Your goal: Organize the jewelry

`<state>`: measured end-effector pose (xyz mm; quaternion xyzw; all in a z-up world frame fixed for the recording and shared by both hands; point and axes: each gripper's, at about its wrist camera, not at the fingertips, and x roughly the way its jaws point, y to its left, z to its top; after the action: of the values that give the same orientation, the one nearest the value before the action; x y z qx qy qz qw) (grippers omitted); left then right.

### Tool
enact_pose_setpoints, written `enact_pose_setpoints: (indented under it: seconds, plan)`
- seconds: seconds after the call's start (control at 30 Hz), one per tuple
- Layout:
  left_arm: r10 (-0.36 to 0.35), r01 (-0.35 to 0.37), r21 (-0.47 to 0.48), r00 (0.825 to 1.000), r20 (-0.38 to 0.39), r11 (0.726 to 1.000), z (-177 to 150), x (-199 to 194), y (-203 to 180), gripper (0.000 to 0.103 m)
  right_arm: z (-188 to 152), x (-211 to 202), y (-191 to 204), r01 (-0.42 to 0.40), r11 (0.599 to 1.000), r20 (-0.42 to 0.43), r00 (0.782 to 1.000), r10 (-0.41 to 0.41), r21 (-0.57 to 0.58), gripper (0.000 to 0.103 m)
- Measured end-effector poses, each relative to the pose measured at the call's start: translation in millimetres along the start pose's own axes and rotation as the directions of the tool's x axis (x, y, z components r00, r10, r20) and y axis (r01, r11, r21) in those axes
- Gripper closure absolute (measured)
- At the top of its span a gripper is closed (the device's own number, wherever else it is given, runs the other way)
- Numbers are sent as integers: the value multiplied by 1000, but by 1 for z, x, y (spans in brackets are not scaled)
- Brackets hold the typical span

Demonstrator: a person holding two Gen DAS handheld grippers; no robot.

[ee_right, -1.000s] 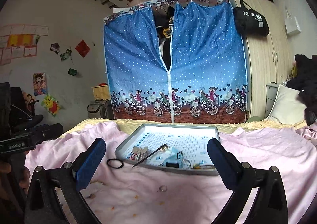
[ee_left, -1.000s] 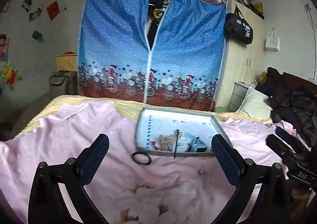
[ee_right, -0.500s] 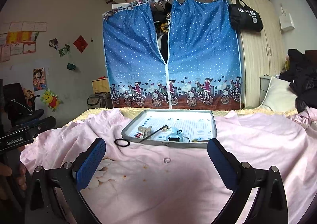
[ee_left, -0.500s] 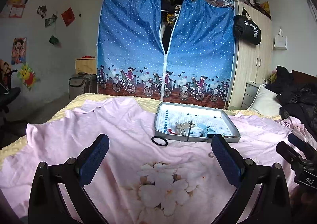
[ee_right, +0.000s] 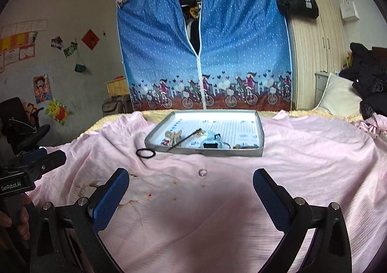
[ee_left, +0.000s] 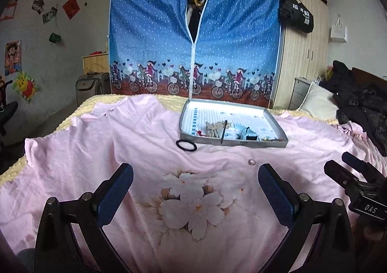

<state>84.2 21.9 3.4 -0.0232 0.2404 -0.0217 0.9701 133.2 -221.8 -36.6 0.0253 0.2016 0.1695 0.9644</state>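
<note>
Shallow grey rectangular tray with a grid-printed floor (ee_left: pixel 263 143) (ee_right: pixel 258 152) lies on the pink floral bedsheet (ee_left: pixel 72 164) (ee_right: pixel 314 164), toward the far side of the bed. Inside, near the front wall: a small heap of pale metal jewelry pieces (ee_left: pixel 214 126) (ee_right: pixel 173 136), a light-blue item (ee_left: pixel 243 129) (ee_right: pixel 212 136), and a thin dark stick (ee_left: pixel 223 131) (ee_right: pixel 183 141) leaning over the front rim.

Outside the tray: black elastic ring (ee_left: pixel 186 145) (ee_right: pixel 145 153) on the sheet, just off the tray's front-left corner. Small clear ring (ee_left: pixel 251 161) (ee_right: pixel 202 172) lies alone on the sheet, nearer the grippers, apart from the tray.

Left gripper (ee_left: pixel 195 187): above the sheet's printed flower, blue-padded fingers spread wide, nothing between them. Right gripper (ee_right: pixel 190 190): likewise wide apart and empty, level over the sheet, clear ring just beyond it.

Open sheet lies between the grippers and the tray. Blue zip-front fabric wardrobe (ee_left: pixel 193 31) (ee_right: pixel 203 43) stands behind the bed; dark clothing pile (ee_left: pixel 358 104) at the right edge.
</note>
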Motion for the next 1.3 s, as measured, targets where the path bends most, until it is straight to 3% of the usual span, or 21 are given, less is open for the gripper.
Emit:
enact_pose_setpoints:
  seconds: [0.4,1.07,1.13,1.3]
  plan:
    - [26,-26,6,998,-51,1000,-7,8,0,2,-3,9,-4,21,999,-68,997,-19,24,0]
    - [25,-26,-9,995,-100,1000,-8,16,4,2,-5,15,-3,30,999,-104,994,-27,26,0]
    - [8,-11,-21,991,-133,1000,-7,22,5,2,-5,21,-7,22,999,-133,991,-16,45,0]
    - [-46,28,-69,957,-285,997,1,52,17,2,0,47,-25,-22,995,-237,971,45,99,0]
